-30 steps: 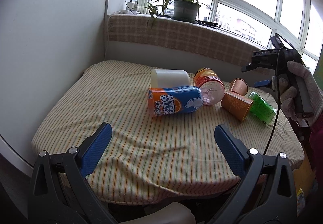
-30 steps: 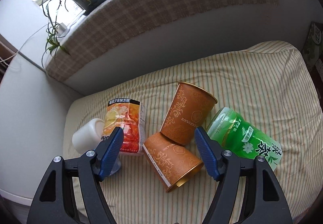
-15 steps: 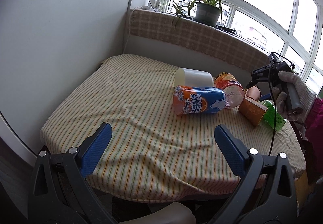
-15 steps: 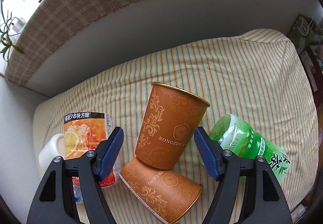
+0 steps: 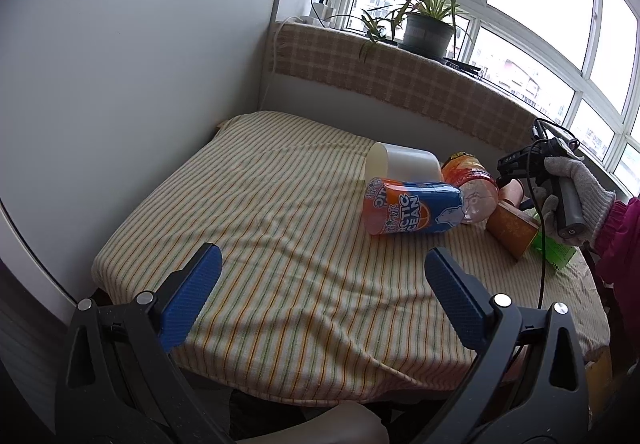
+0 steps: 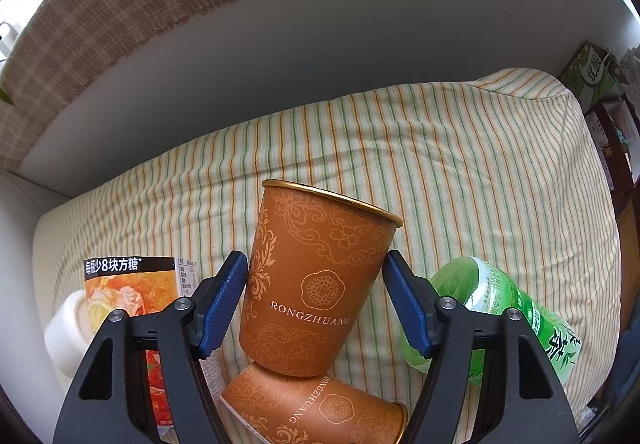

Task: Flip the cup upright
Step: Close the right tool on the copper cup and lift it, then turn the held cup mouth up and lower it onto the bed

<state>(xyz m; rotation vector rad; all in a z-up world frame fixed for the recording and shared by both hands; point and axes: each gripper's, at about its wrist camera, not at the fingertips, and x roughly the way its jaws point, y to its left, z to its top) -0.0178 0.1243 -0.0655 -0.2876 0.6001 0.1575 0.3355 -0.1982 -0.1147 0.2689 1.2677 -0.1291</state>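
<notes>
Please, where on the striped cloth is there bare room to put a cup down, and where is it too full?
Free: the wide patch of striped cloth between the white wall and the blue-orange can, and the strip behind the standing orange cup. Crowded: around that cup, with the lying orange cup and green bottle close by.

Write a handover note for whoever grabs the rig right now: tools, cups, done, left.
Right tool: open, its fingers on either side of the standing orange cup; the left pad looks at or near the wall, the right shows a gap.
Left tool: open, holding nothing, above the near part of the striped cloth.
Cups: the standing orange cup is rim-up, leaning slightly. A second orange cup lies on its side against its base. A green bottle lies to the right.
Done: one cup appears upright.
Left: probably withdraw without tipping it, then flip the lying cup.
</notes>
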